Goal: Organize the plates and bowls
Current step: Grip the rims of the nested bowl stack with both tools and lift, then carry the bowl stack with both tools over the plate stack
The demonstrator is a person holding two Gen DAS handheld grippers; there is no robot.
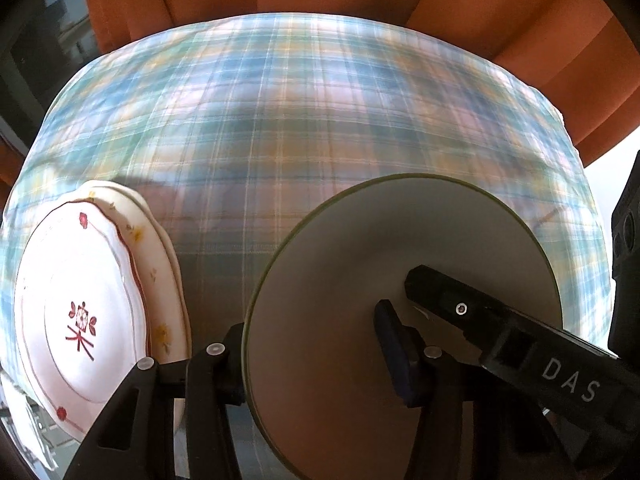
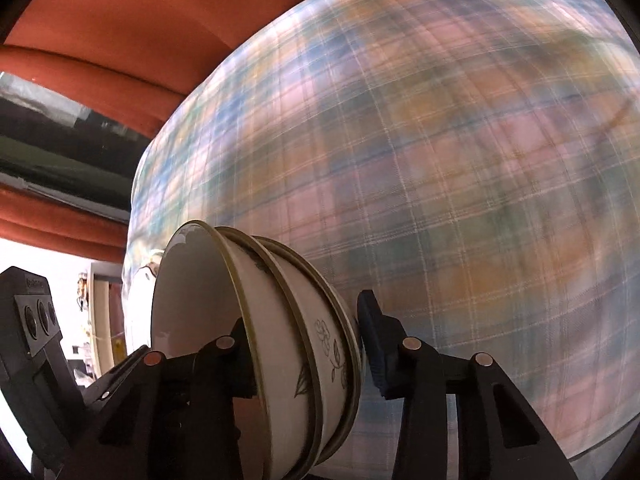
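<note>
In the left wrist view my left gripper (image 1: 316, 344) is shut on the rim of a plain grey plate with a green edge (image 1: 400, 280), held on edge above the plaid tablecloth (image 1: 300, 100). A stack of white flowered plates (image 1: 88, 304) lies at the left. The right gripper's finger (image 1: 460, 300) crosses in front of the grey plate. In the right wrist view my right gripper (image 2: 308, 344) is shut on a nested stack of white bowls with green rims and leaf drawings (image 2: 272, 320), held tilted on its side above the cloth (image 2: 440, 160).
Orange upholstery (image 1: 500, 12) runs behind the table's far edge and also shows in the right wrist view (image 2: 120, 20). A dark window (image 2: 52, 144) is at the left. The left gripper's body (image 2: 36, 320) shows at the lower left of the right wrist view.
</note>
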